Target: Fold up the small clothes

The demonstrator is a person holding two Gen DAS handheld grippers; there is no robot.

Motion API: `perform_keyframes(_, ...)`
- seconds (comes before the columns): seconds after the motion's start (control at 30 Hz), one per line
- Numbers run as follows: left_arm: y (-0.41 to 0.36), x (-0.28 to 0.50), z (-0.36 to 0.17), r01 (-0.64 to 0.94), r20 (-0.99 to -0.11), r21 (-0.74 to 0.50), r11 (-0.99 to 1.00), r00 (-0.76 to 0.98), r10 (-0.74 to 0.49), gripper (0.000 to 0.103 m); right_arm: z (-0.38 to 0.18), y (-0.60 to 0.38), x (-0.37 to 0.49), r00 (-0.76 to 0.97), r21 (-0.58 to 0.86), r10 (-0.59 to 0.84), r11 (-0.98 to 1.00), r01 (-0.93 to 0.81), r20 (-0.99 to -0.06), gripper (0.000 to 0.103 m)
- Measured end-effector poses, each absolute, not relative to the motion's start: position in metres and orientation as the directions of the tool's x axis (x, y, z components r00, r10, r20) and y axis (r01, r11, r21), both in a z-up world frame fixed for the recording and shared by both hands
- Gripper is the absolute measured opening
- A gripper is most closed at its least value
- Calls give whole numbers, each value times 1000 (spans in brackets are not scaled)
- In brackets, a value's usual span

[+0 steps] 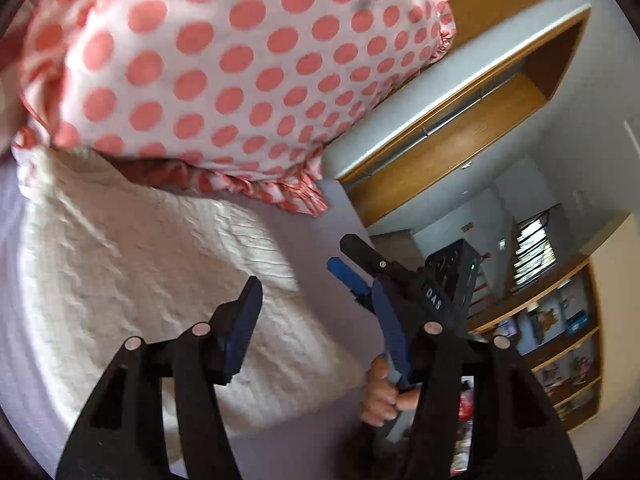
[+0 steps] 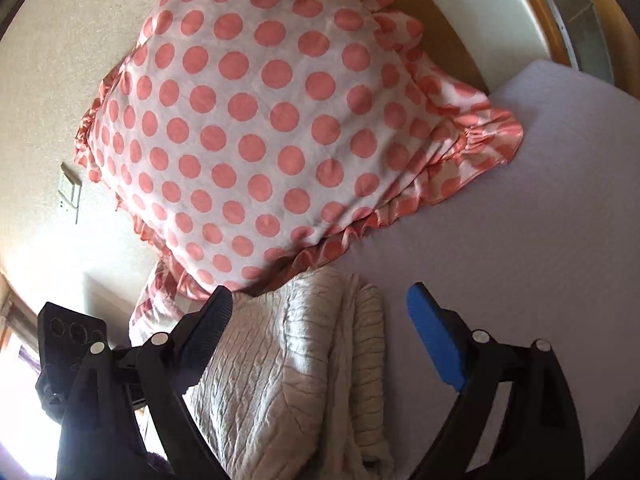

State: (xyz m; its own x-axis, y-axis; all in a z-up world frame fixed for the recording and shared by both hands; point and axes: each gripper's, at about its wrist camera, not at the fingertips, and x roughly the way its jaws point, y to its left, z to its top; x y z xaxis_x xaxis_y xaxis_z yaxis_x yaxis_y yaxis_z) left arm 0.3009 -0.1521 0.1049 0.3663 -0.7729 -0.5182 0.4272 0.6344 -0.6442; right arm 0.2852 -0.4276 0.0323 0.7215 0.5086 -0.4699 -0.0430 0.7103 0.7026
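Observation:
A cream knitted garment (image 1: 160,272) lies on the pale lilac bed sheet (image 1: 316,240). In the right wrist view it (image 2: 288,360) looks folded into a thick strip. My left gripper (image 1: 316,304) is open and empty, hovering above the garment's right edge. My right gripper (image 2: 320,312) is open and empty, with the garment's upper end between its fingers. The right gripper also shows in the left wrist view (image 1: 352,264), held by a hand, open, beside the garment.
A white pillow with coral polka dots and a frilled edge (image 2: 256,120) lies right behind the garment. A wooden bed frame (image 1: 460,148), a wall, shelves (image 1: 560,340) and a doorway stand beyond the bed. The other gripper's body (image 2: 68,344) is at the left.

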Motion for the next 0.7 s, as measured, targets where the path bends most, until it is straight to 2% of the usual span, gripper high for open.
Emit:
perform_keyframes(0.1,-132,268,100,475,-610,-454,754,451,-652,57,26,-403,298,655,645,522,761,-69,-546,70)
perform_keyframes(0.17,-127,259,84,486,-663,-369,792,460,-591,57,18,-385,307,613,601,514,795,-79,-600,64)
perform_keyframes(0.2,-126,253,76,488,-684,-339,804,459,-567,57,14,-377,311,594,573,500,816,-78,-631,55)
perform_keyframes(0.23,-126,250,67,485,-698,-320,814,460,-548,57,10,-370,313,583,546,487,833,-86,-651,33)
perform_keyframes(0.3,-119,247,52,490,-707,-299,819,462,-535,57,12,-365,312,615,509,447,856,-84,-649,21)
perform_keyframes(0.4,-125,241,42,514,-711,-265,816,468,-526,56,16,-377,311,660,520,397,854,-12,-638,16)
perform_keyframes(0.53,-141,230,33,559,-734,-220,799,445,-513,56,3,-393,316,649,550,382,832,68,-658,15)
perform_keyframes(0.6,-132,228,40,549,-703,-256,795,459,-543,56,8,-389,316,641,531,383,846,44,-665,16)
perform_keyframes(0.67,-109,234,49,488,-658,-342,803,486,-576,56,14,-394,314,623,553,396,830,71,-675,43)
perform_keyframes(0.7,-95,238,53,450,-640,-373,811,508,-576,57,17,-399,311,623,575,410,814,79,-666,75)
